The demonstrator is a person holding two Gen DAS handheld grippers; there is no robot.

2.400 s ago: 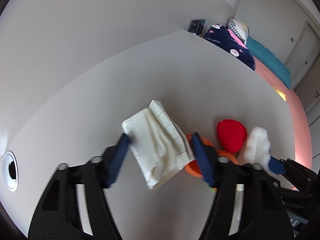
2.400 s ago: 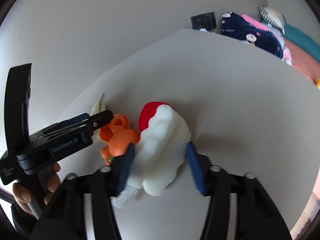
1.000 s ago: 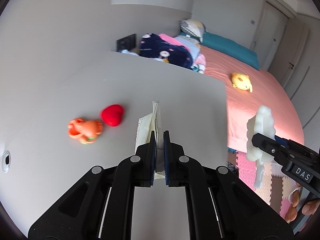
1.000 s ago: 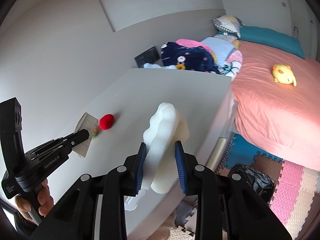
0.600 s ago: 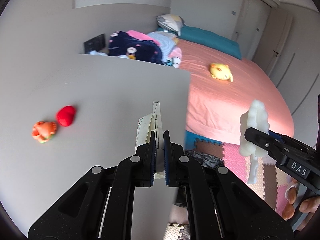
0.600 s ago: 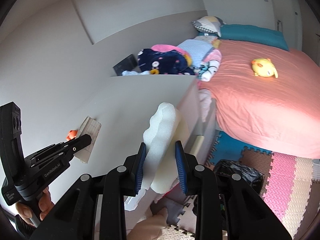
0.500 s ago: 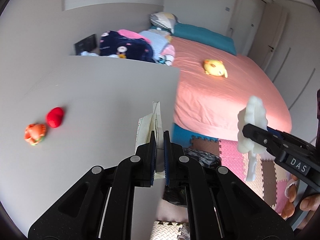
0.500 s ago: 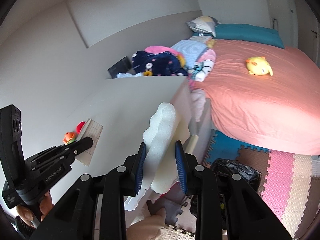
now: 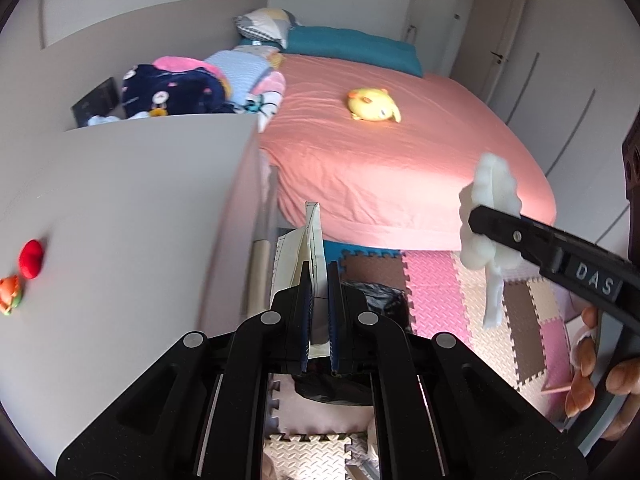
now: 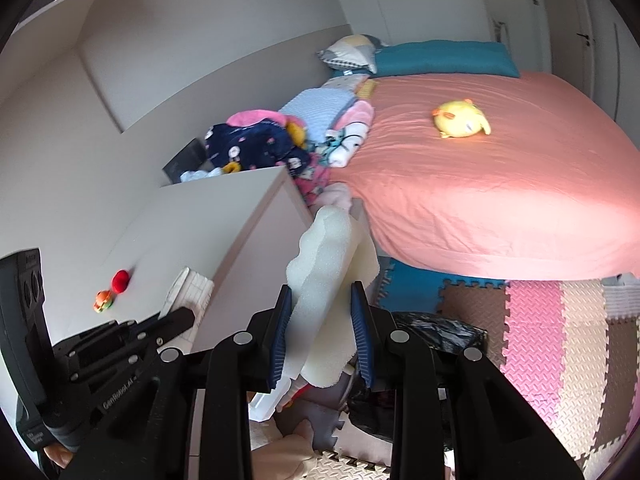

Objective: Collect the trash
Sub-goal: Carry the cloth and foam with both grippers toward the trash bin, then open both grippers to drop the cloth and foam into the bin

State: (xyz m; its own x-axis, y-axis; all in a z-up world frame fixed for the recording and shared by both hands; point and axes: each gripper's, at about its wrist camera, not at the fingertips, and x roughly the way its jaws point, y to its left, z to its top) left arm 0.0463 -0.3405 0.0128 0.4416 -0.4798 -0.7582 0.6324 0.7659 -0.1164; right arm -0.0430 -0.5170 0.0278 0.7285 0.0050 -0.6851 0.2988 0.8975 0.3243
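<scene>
My left gripper (image 9: 318,280) is shut on a folded white paper wrapper (image 9: 310,236) and holds it in the air past the edge of the white table (image 9: 120,208). My right gripper (image 10: 320,300) is shut on a piece of white foam (image 10: 324,264), also off the table over the floor; the foam also shows in the left wrist view (image 9: 490,216). A black trash bag (image 10: 436,332) sits on the floor below both grippers and shows behind my left gripper (image 9: 372,296).
A red heart toy (image 9: 31,253) and an orange toy (image 9: 9,288) lie on the table. A bed with a pink sheet (image 9: 380,160) holds a yellow plush (image 9: 372,106). Coloured foam mats (image 10: 560,320) cover the floor.
Both grippers have swung right, away from the table, carrying the wrapper and the foam over the floor toward the black bag. The toys stay on the table.
</scene>
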